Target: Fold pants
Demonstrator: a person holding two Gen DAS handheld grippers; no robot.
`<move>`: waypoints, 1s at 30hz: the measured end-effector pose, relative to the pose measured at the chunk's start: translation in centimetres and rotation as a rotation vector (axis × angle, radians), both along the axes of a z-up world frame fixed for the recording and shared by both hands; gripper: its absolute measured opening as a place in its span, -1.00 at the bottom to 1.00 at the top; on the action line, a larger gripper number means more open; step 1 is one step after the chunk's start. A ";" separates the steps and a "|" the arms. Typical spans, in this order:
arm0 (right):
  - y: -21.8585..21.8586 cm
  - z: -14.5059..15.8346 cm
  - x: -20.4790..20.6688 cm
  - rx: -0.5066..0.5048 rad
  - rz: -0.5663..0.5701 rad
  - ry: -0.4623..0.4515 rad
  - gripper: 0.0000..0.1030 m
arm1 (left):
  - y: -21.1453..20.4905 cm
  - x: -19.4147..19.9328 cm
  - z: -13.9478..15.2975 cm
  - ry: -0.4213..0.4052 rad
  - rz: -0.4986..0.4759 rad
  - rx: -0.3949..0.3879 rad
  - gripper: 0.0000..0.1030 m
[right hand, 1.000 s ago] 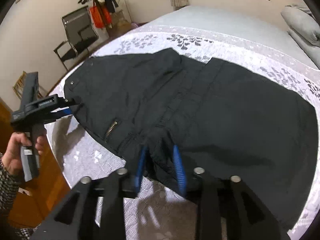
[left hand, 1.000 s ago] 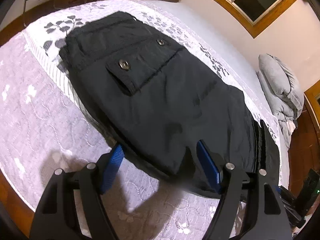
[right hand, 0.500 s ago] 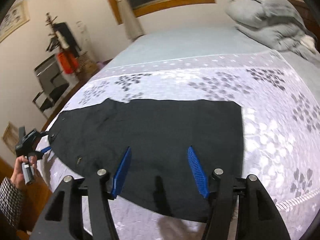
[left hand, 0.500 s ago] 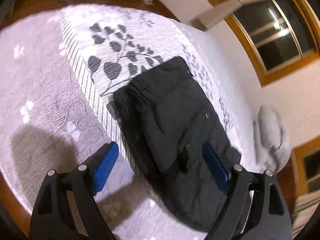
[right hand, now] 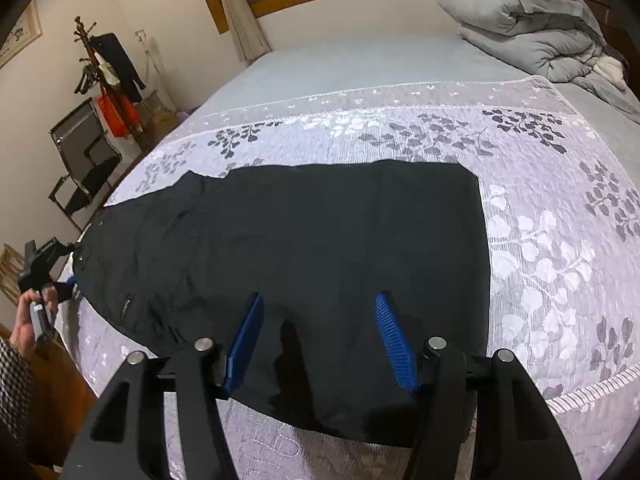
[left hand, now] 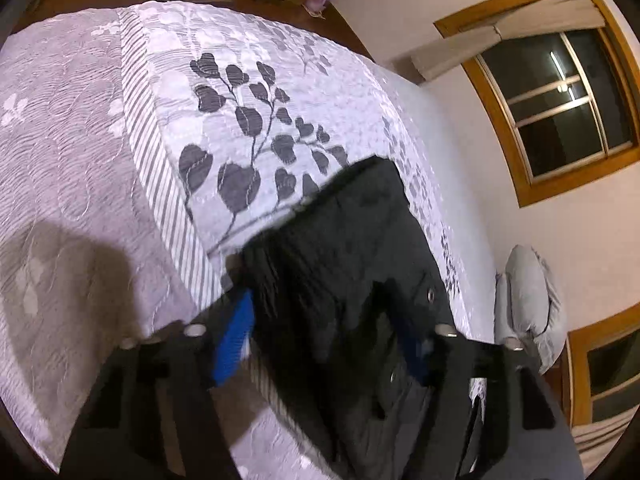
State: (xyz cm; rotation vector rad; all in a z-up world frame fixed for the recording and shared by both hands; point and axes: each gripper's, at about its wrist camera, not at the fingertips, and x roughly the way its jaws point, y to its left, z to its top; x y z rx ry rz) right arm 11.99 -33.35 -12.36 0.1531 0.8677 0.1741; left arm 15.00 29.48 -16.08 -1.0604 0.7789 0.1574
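Black pants (right hand: 320,248) lie flat on the bed, folded lengthwise, waist at the left, leg hems at the right. My right gripper (right hand: 320,340) is open and empty, above the pants' near edge around mid-leg. My left gripper (left hand: 324,336) is open, its blue pads either side of the waist end of the pants (left hand: 344,272); it also shows in the right wrist view (right hand: 60,280), at the waistband's left edge. Snap buttons (left hand: 431,293) show on the waist.
A lilac quilt with grey leaf print (right hand: 540,240) covers the bed. A grey duvet (right hand: 532,28) is heaped at the head. A chair (right hand: 84,160) and coat rack (right hand: 108,76) stand at the left. The bed edge (left hand: 24,400) is near me.
The right gripper has let go of the pants, opened and pulled back and up. The left gripper has swung along the waist end; the view is blurred from motion.
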 end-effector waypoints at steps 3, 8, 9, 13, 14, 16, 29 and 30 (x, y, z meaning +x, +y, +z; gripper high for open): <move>0.1 -0.3 0.1 0.005 -0.004 0.010 0.14 | 0.2 0.1 -0.3 -0.003 0.009 -0.023 -0.05; 0.7 -0.8 0.2 -0.022 0.002 0.021 0.15 | -0.2 -0.6 0.1 -0.047 0.002 0.005 -0.24; 0.7 -0.8 0.3 -0.024 0.002 0.023 0.15 | -0.3 -0.6 0.4 -0.058 0.001 0.018 -0.26; 0.4 -1.0 0.3 -0.007 -0.002 0.029 0.15 | -0.4 -0.1 0.3 -0.063 -0.007 0.033 -0.27; 0.3 -1.1 0.3 0.002 -0.005 0.030 0.15 | -0.2 0.2 -0.1 -0.050 0.001 0.016 -0.13; 0.2 -1.3 0.2 0.004 -0.004 0.032 0.15 | -0.1 0.7 -1.1 -0.042 0.007 -0.025 0.10; -0.6 -1.9 0.3 0.033 -0.004 0.037 0.15 | -2.8 1.6 2.6 -0.094 -0.043 0.039 -0.51; -0.6 -2.0 0.3 0.036 -0.004 0.037 0.15 | -3.8 1.6 4.0 -0.124 -0.061 0.077 -0.52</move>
